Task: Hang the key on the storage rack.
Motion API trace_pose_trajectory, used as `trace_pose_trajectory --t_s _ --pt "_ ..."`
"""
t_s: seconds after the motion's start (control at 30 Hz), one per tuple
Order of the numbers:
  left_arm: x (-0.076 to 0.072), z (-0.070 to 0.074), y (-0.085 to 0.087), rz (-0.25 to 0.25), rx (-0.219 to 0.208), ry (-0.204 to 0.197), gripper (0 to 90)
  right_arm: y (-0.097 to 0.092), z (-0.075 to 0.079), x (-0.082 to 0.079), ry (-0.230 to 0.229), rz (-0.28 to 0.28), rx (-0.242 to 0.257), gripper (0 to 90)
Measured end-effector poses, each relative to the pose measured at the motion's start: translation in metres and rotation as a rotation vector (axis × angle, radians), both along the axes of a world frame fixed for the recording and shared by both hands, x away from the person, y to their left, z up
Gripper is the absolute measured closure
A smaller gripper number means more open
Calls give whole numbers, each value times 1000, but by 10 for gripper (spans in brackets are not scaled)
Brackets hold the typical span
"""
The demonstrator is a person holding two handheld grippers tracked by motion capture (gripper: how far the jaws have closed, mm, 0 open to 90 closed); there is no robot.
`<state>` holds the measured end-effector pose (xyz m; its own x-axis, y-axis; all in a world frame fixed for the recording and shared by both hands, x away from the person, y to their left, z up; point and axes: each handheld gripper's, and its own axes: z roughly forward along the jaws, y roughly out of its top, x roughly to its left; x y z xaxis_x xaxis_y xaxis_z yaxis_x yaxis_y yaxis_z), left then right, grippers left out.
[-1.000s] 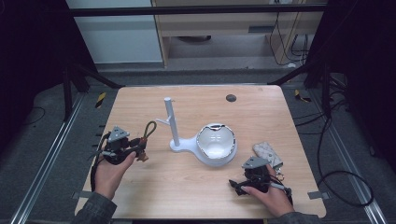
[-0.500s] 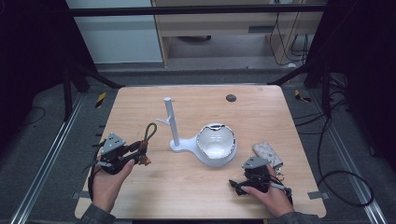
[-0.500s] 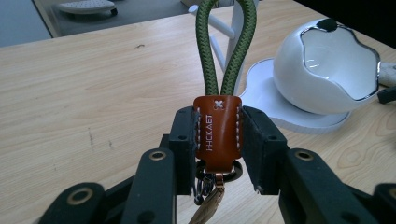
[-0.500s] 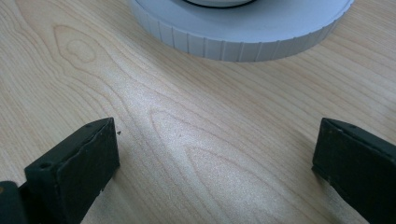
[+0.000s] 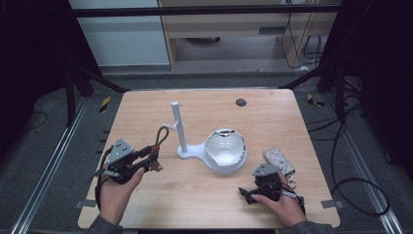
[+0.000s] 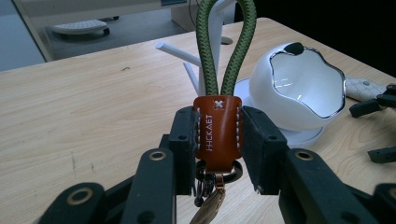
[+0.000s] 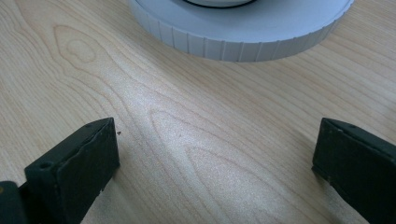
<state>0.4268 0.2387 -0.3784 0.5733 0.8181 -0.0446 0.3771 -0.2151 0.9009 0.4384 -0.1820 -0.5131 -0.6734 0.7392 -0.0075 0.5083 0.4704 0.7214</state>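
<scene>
The left gripper (image 6: 218, 154) has its fingers (image 6: 184, 140) clamped on a keychain (image 6: 218, 133) above the pale wood table (image 5: 272, 114). The right gripper (image 7: 217, 163) rests on it, fingers (image 7: 88, 149) wide apart and empty, just before the white stand (image 7: 243, 35). Dark floor and cables surround the table.

dim surroundings, soft overhead light on the table (image 5: 272, 126), blurred close-up foreground

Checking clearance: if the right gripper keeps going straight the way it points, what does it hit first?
The right gripper, open and empty, points over bare table at the ribbed round base of the white stand. That base looks first in line; depth is hard to judge.
</scene>
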Motion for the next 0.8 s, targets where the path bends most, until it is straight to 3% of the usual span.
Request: trace_pose_trajectory --t_s 0.5,0.8 --pt "-2 10 -11 -25 -7 -20 659 0 0 0 0 0 0 5" --pt "8 11 -21 -27 -2 -19 659 0 0 0 0 0 0 5"
